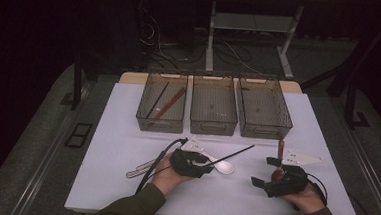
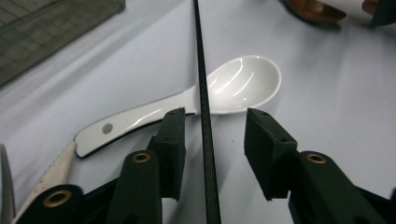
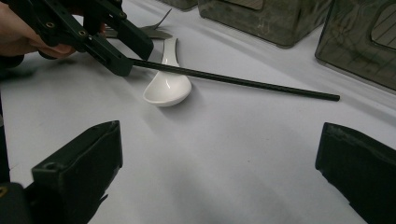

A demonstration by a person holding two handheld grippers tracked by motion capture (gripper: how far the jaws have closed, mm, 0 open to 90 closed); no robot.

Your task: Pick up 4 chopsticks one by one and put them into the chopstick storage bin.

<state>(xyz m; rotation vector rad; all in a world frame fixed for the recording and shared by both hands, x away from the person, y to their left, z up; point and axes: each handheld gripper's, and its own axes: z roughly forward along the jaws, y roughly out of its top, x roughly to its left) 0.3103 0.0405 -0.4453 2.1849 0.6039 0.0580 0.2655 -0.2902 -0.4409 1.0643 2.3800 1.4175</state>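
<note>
Black chopstick lies on the white bench, slanting across the neck of a white ceramic spoon, far tip pointing toward the bins. Its near part runs between the jaws of the left tool; gaps show on both sides, so pads aren't pressing it yet, i.e. jaws part-spread, w/ stick between, nothing pinched. Spoon sits bowl-up, just beyond the jaw tips, handle w/ a small hole. Left of the spoon handle: a pale utensil handle on the bench, near the left forearm.

Right tool rests well apart to the right, jaws spread wide, nothing between them; a brown spoon-like item lies by it.

Beyond, three clear bins in a row; left one holds chopsticks, black and brown.
</note>
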